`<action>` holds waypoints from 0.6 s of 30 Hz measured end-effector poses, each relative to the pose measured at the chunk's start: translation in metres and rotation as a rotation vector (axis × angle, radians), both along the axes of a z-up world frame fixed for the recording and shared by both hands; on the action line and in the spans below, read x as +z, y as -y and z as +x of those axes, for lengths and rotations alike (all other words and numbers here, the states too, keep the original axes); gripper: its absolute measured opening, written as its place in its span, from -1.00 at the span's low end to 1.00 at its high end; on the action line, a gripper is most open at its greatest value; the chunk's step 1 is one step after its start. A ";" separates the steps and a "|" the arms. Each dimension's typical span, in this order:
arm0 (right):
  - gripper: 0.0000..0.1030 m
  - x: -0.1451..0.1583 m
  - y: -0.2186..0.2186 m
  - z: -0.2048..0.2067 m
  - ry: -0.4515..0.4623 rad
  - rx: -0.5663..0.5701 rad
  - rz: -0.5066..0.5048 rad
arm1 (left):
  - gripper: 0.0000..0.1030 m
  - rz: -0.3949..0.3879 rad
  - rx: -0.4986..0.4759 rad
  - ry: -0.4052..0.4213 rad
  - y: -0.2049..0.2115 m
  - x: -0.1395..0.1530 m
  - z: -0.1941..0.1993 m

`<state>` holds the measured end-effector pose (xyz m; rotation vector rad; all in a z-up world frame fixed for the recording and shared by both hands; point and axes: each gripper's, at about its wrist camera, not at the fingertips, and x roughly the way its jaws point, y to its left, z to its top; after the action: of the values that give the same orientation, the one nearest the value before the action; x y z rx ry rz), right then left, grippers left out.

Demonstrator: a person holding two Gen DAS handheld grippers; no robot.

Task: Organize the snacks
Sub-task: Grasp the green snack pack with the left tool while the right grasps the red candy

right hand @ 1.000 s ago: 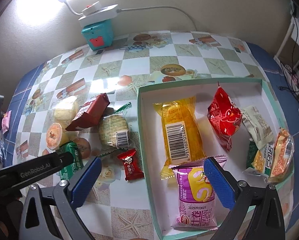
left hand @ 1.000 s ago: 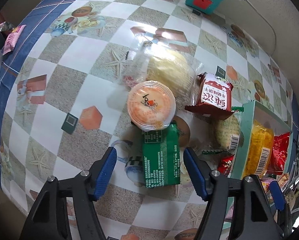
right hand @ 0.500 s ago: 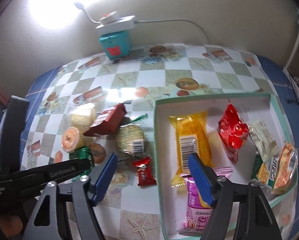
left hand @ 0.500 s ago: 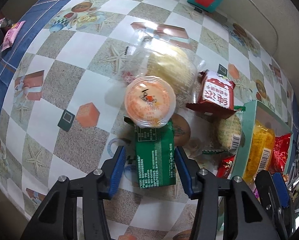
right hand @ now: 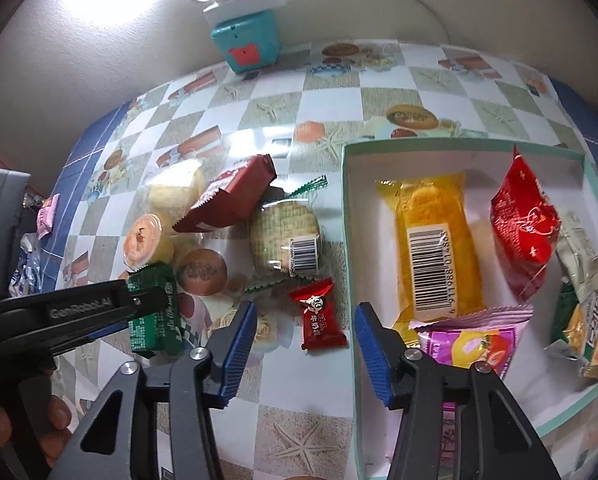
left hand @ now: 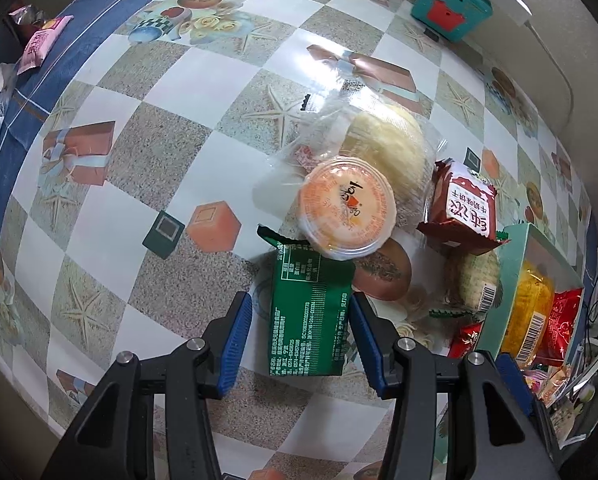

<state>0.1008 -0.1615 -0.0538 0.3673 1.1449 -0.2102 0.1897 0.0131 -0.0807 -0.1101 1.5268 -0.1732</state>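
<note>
the green packet [left hand: 311,312] is lying on the table [left hand: 111,184], its far end tucked under the orange jelly cup [left hand: 347,216]. the left gripper [left hand: 301,338] is being held astride it, jaws apart, right pad touching. the right gripper [right hand: 303,354] is hanging with jaws apart above the red candy [right hand: 321,314]. a square, low grasp is being called for, so the cup is not being dragged.

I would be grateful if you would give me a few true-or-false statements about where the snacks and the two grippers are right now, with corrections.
1. The left gripper straddles the green packet. True.
2. The orange jelly cup lies inside the box. False: it sits on the table, overlapping the green packet's far end.
3. The yellow barcoded packet lies in the box. True.
4. The right gripper is shut on the small red candy. False: its jaws are open and hold nothing.
</note>
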 end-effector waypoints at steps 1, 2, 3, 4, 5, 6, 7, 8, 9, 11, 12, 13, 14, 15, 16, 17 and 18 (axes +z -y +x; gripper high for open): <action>0.06 -0.001 0.000 0.000 -0.003 0.001 -0.001 | 0.01 -0.004 0.001 -0.001 -0.002 -0.001 0.001; 0.05 -0.002 -0.001 0.001 -0.008 0.000 -0.007 | 0.01 -0.006 0.002 -0.002 -0.003 -0.001 0.001; 0.03 -0.003 -0.001 0.001 -0.011 0.000 -0.010 | 0.01 -0.010 0.003 -0.005 -0.005 -0.001 0.002; 0.02 -0.004 -0.001 0.001 -0.012 -0.002 -0.012 | 0.01 -0.014 0.004 -0.006 -0.009 -0.001 0.003; 0.02 -0.005 -0.001 0.002 -0.013 -0.004 -0.012 | 0.01 -0.017 0.004 -0.008 -0.010 -0.001 0.004; 0.02 -0.006 -0.001 0.002 -0.014 -0.006 -0.010 | 0.01 -0.020 0.005 -0.010 -0.013 -0.002 0.005; 0.02 -0.006 0.000 0.003 -0.016 -0.007 -0.010 | 0.01 -0.021 0.006 -0.011 -0.012 0.000 0.005; 0.01 -0.005 0.001 0.003 -0.017 -0.008 -0.009 | 0.01 -0.023 0.008 -0.012 -0.013 -0.001 0.006; -0.01 -0.004 0.001 0.003 -0.015 -0.010 -0.009 | 0.01 -0.024 0.011 -0.013 -0.014 0.000 0.006; -0.03 -0.001 0.000 0.003 -0.009 -0.007 -0.018 | 0.01 -0.026 0.016 -0.015 -0.019 0.001 0.007; -0.03 0.000 -0.002 0.004 -0.005 -0.004 -0.025 | 0.01 -0.025 0.019 -0.014 -0.021 0.001 0.008; -0.03 0.001 -0.003 0.004 -0.004 -0.002 -0.029 | 0.01 -0.025 0.022 -0.014 -0.022 0.001 0.010; -0.03 0.002 -0.004 0.005 -0.005 0.001 -0.033 | 0.01 -0.025 0.023 -0.013 -0.024 0.001 0.011; -0.03 0.001 -0.004 0.005 -0.006 0.002 -0.037 | 0.01 -0.025 0.024 -0.013 -0.024 0.001 0.011; -0.03 0.001 -0.004 0.005 -0.007 0.002 -0.038 | 0.01 -0.027 0.025 -0.013 -0.026 0.000 0.012; -0.04 0.002 -0.004 0.005 -0.008 0.000 -0.040 | 0.01 -0.028 0.025 -0.014 -0.026 0.001 0.012; -0.09 0.002 -0.004 0.005 -0.007 -0.002 -0.040 | 0.01 -0.031 0.026 -0.016 -0.028 0.000 0.013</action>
<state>0.1057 -0.1576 -0.0513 0.3326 1.1460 -0.2359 0.2024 0.0407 -0.0805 -0.1568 1.5378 -0.1757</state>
